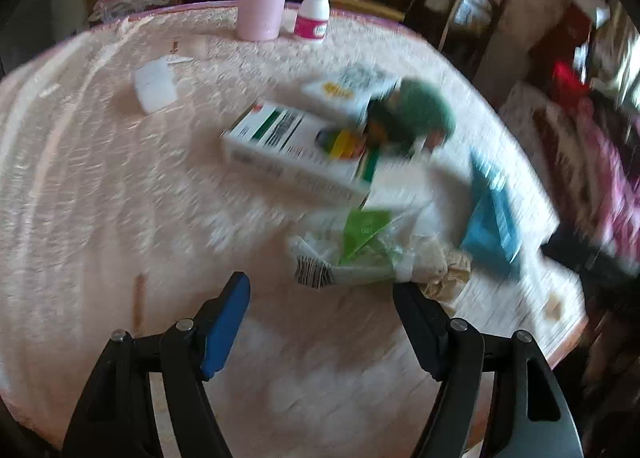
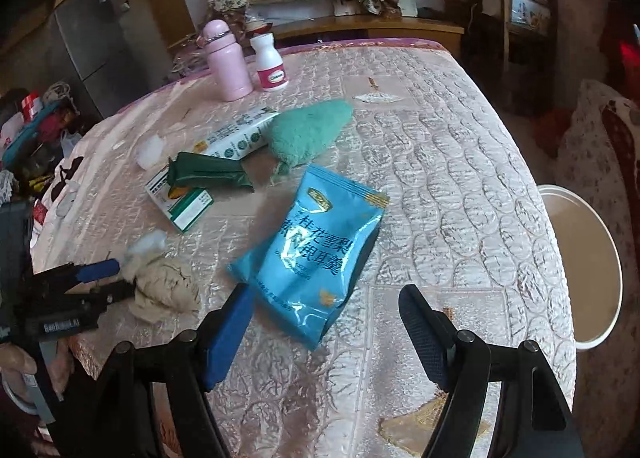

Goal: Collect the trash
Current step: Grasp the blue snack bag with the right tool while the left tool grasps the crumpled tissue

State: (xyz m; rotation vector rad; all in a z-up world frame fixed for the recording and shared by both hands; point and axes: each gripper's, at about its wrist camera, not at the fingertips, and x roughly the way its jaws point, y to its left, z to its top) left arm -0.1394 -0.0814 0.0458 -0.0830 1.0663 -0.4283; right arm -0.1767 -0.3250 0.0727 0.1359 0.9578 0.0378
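Trash lies on a pink quilted table (image 2: 440, 185). A blue snack pouch (image 2: 312, 254) lies just ahead of my open, empty right gripper (image 2: 324, 298). A crumpled beige paper wad (image 2: 168, 286) lies at the left edge, with my left gripper (image 2: 116, 278) open beside it and its fingertips at the wad. In the blurred left wrist view the left gripper (image 1: 320, 286) is open, the wad (image 1: 436, 270) and a clear plastic wrapper (image 1: 360, 246) just ahead. A white-green carton (image 2: 180, 201), a dark green packet (image 2: 208, 173) and a second box (image 2: 236, 133) lie further back.
A pink bottle (image 2: 226, 61) and a white bottle (image 2: 270, 61) stand at the far edge. A green cloth (image 2: 308, 129) lies mid-table. A white tissue piece (image 2: 150, 149) lies at the left. A round white bin (image 2: 580, 266) stands right of the table.
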